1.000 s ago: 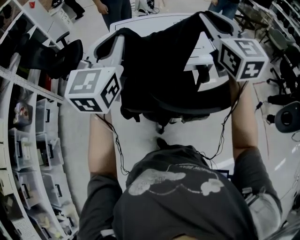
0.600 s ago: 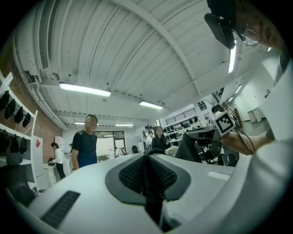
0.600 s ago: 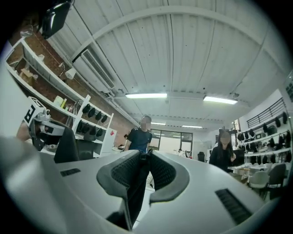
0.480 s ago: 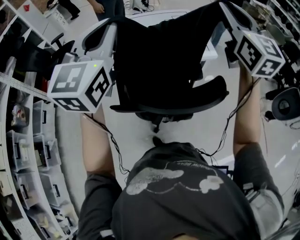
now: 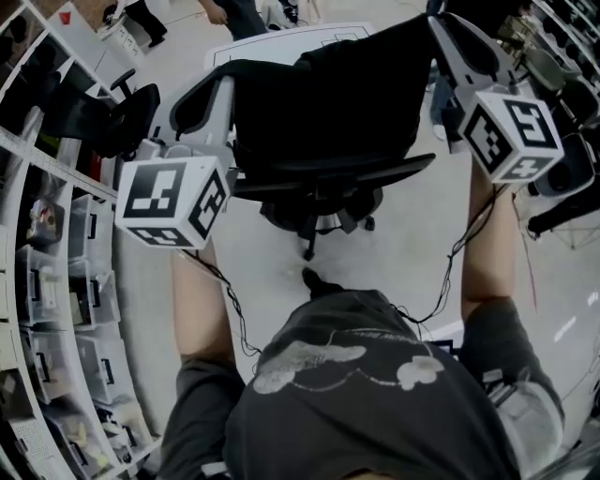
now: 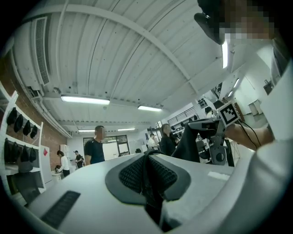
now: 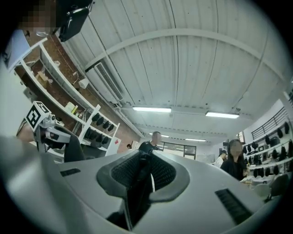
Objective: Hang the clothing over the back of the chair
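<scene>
A black garment (image 5: 328, 98) hangs stretched between my two grippers, above a black office chair. The chair's curved back (image 5: 328, 176) shows just under the garment's lower edge, with its base (image 5: 314, 217) below. My left gripper (image 5: 202, 89) is shut on the garment's left end; black cloth (image 6: 149, 176) is pinched between its ribbed pads. My right gripper (image 5: 441, 28) is shut on the right end, with cloth (image 7: 137, 187) squeezed between its pads. Each gripper view shows the other gripper, the right gripper (image 6: 215, 137) and the left gripper (image 7: 50, 132), with cloth drooping from it.
Shelves with plastic bins (image 5: 56, 281) run down the left side. A second black chair (image 5: 122, 112) stands at the far left. A white table (image 5: 281, 42) lies beyond the chair, with people standing past it. Dark equipment (image 5: 562, 187) sits at the right.
Both grippers have carried the garment away from the person and a little higher. The chair back, covered by cloth before, now shows below the garment's edge.
</scene>
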Tool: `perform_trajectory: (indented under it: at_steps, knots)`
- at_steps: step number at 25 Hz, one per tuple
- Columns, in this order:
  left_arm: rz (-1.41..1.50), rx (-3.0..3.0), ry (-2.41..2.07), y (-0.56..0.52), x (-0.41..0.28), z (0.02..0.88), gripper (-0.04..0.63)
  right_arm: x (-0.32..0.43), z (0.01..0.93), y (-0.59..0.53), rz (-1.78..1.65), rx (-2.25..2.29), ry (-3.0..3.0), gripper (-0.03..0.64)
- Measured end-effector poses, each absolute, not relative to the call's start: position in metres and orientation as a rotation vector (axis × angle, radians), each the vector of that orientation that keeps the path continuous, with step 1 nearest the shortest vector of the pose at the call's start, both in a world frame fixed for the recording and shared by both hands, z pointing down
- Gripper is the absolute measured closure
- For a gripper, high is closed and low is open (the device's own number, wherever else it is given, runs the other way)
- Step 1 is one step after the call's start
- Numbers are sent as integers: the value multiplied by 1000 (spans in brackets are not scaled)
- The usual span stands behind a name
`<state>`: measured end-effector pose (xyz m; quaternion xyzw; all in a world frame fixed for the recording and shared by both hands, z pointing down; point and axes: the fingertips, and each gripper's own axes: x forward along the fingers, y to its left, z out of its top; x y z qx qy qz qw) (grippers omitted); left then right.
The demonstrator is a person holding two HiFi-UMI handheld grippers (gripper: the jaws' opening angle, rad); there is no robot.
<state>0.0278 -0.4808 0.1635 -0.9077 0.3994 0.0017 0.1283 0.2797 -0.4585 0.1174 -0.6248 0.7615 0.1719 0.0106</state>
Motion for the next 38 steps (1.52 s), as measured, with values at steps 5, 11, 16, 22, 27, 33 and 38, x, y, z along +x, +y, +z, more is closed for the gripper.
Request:
perform_trajectory:
  at_steps: [5, 11, 16, 22, 27, 33, 38]
  knots:
    - [113, -2581, 1196, -404, 16, 150, 586, 264, 117, -383, 582, -1853, 2378, 560]
    - [210, -2549, 1323, -352, -8, 142, 586, 268, 121, -322, 517, -1798, 2359, 560]
    - [204, -2519, 1414, -330, -17, 145, 586, 276, 128, -303, 486, -1734, 2400, 560]
    - [242, -2483, 1483, -309, -29, 143, 586, 276, 126, -289, 498, -1695, 2438, 560]
    - [317, -2446, 1459, -272, -48, 127, 586, 265, 106, -243, 591, -1698, 2395, 560]
    - [381, -2468, 1380, -220, -62, 124, 586, 252, 101, -181, 641, -1748, 2314, 560]
    - [417, -2459, 1370, -178, -81, 138, 586, 249, 131, -142, 636, -1772, 2280, 560]
